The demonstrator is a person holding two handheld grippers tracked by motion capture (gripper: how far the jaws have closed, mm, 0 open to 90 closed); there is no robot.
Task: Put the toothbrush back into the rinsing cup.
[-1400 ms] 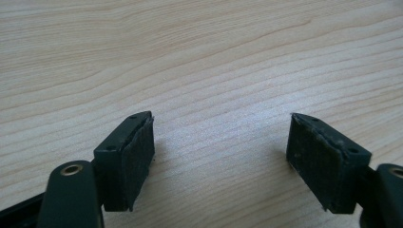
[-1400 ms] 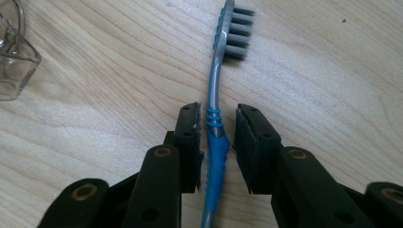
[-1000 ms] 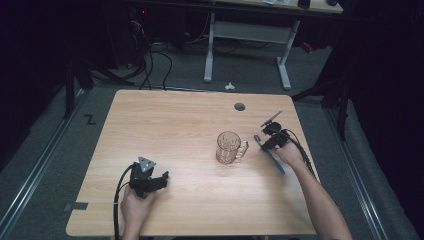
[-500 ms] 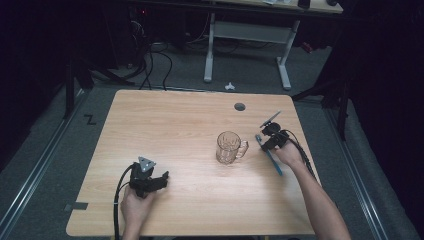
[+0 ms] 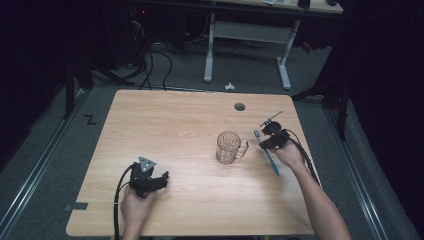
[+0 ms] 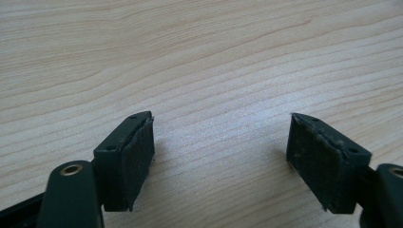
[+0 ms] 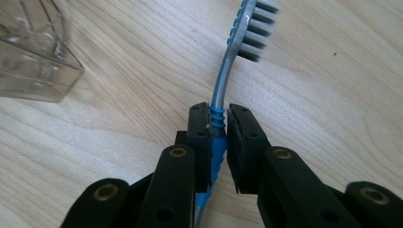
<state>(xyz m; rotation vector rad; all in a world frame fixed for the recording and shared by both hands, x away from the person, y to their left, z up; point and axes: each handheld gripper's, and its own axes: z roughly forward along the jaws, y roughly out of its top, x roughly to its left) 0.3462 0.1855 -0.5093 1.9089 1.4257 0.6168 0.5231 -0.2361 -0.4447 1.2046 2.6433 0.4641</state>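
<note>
Right gripper view shows the right tool (image 7: 218, 137) clamped on a toothbrush (image 7: 223, 95), both jaws pressed against the ribbed blue part of its neck, the bristled head pointing away over the wood. A corner of the clear mug (image 7: 33, 52) sits at the upper left of that view. From the high view, the right tool (image 5: 272, 137) is near the table's right edge, the toothbrush (image 5: 270, 159) slanting back toward the person's hand (image 5: 288, 155), its handle past the jaws. The mug (image 5: 230, 147) stands upright just beside it, handle turned toward the brush. The left tool (image 5: 150, 181) rests near the front-left of the table (image 5: 170, 125), jaws spread wide over bare wood, holding nothing
</note>
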